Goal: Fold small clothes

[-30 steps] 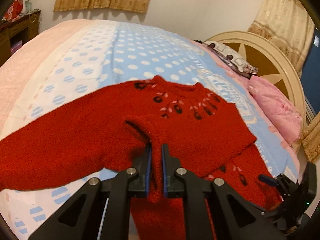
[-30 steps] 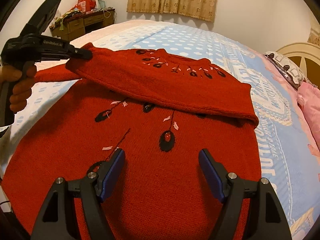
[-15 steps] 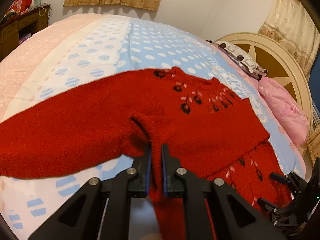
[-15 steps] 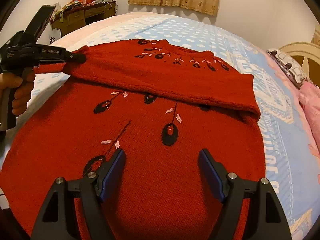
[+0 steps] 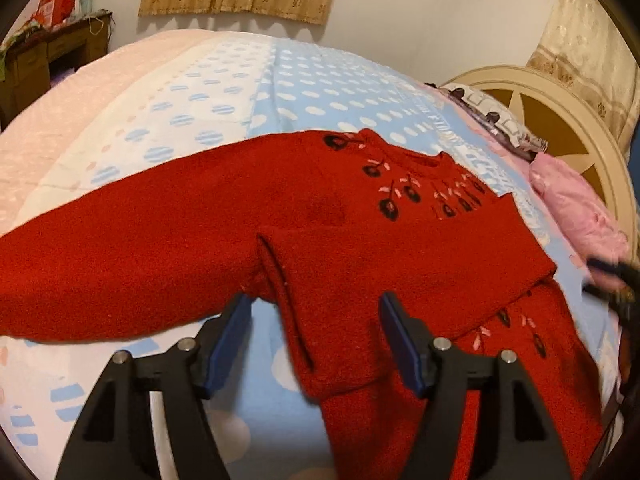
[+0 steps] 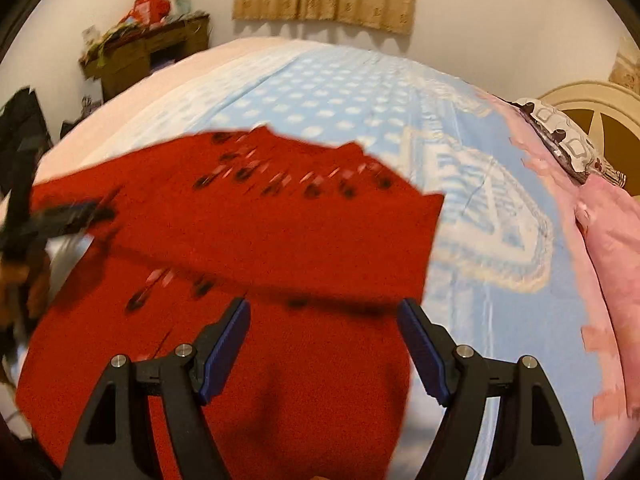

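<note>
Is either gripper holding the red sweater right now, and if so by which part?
Neither. The left gripper is opening; the red sweater cuff lies loose between its jaws. The right gripper is open.

Red sweater (image 6: 256,240) spread on the bed (image 6: 340,92), upper part folded over the body, picture blurred. Right gripper (image 6: 324,340) above its lower half, jaws wide apart, nothing between. Left gripper (image 6: 76,216) at sweater's left edge.
</note>
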